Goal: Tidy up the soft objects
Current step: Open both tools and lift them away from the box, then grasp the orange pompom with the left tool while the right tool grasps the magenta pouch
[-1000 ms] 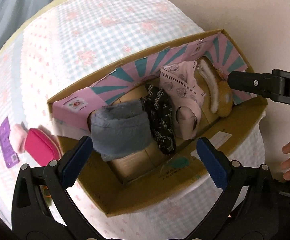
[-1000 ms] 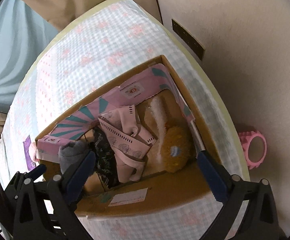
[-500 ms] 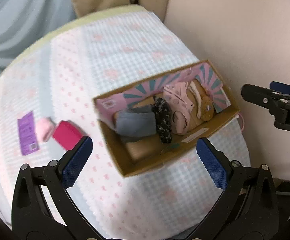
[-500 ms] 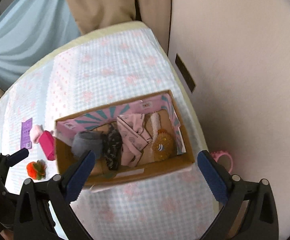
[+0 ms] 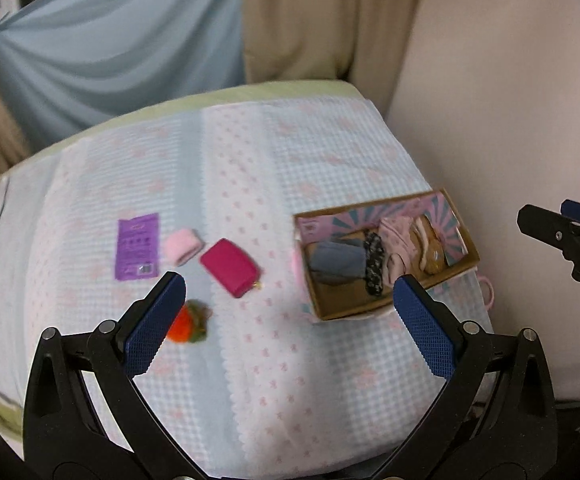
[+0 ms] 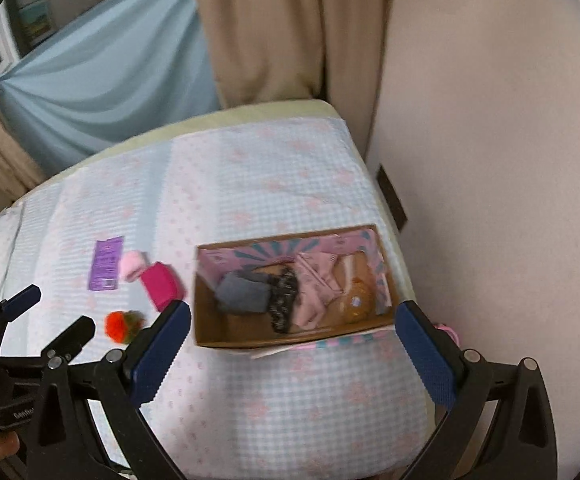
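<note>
**Box packed at wall side, four items loose on bed**

Box point(image 6: 290, 340) is the landmark: open cardboard, pink/teal printed inner walls, sits on the checked bedspread point(image 6: 274, 184) right by the wall point(image 6: 490, 160).

Inside box, far-from-wall end to wall end:
- grey fleece point(image 6: 244, 294)
- black patterned cloth point(image 6: 284, 300), touching the fleece
- pink cloth point(image 6: 314, 288), touching the black one
- tan plush point(image 6: 356, 300), at the wall end

Outside box, all on the side away from the wall:
- magenta pouch point(image 5: 230, 266), nearest the box, clear of it
- pink roll point(image 5: 182, 246), just beyond the pouch
- purple card point(image 5: 137, 246), flat, beyond the roll
- orange pompom point(image 5: 186, 322), on the camera side of the pouch, apart from it

Pink ring point(image 5: 488, 294) pokes out between box and wall, mostly hidden.

Left gripper point(image 5: 290, 316): fingers spread wide, nothing between them, above the bed, between pompom and box in its own view. Also seen in the right view point(image 6: 46, 314), over the bed beyond the pompom from the box.

Right gripper point(image 6: 290, 356): wide, nothing held, framing the box's near wall. Only its tip shows in the left view point(image 5: 570, 236), over at the wall side of the box.

Both views are slightly blurred.
</note>
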`<state>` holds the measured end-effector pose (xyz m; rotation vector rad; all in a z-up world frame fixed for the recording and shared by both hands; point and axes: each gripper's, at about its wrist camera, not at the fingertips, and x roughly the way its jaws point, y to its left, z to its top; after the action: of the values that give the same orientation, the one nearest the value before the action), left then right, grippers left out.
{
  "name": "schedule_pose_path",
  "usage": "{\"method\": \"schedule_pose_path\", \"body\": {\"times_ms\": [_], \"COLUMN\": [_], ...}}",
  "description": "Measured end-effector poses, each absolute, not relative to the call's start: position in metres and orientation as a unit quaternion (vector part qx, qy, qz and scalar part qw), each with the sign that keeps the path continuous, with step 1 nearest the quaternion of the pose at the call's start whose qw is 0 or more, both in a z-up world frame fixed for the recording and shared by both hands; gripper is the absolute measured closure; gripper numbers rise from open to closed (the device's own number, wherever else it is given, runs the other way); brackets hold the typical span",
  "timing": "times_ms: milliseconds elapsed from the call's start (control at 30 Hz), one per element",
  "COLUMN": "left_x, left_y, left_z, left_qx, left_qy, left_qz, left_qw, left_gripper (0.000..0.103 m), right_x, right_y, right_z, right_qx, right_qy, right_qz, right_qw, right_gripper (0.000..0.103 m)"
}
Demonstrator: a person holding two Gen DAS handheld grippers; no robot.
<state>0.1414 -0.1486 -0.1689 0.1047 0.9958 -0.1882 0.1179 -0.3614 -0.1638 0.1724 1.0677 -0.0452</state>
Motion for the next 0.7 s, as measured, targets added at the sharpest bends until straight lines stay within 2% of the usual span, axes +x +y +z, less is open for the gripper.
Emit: {"method": "schedule_pose_path", "body": {"times_ms": [367,700], "left_x": [0.098,0.095], "left_y": [-0.062,0.004], "left_z": [-0.161,-0.205], "left_qx": [0.010,-0.047], "left_qy": [0.468,0.492], "left_qz": [0.026,0.060], "left_qw": [0.883,0.867], "left_gripper": [0.000,0.000], "right_x": [0.112,0.135], "right_y": [-0.293,-0.227], "right_z": [-0.130,-0.155], "right_qx": [0.045,0.025], "right_qy": [0.454,0.472], "right_qz": [0.070,0.142], "right_qw": [0.887,0.870], "right_gripper": [0.001,0.001]}}
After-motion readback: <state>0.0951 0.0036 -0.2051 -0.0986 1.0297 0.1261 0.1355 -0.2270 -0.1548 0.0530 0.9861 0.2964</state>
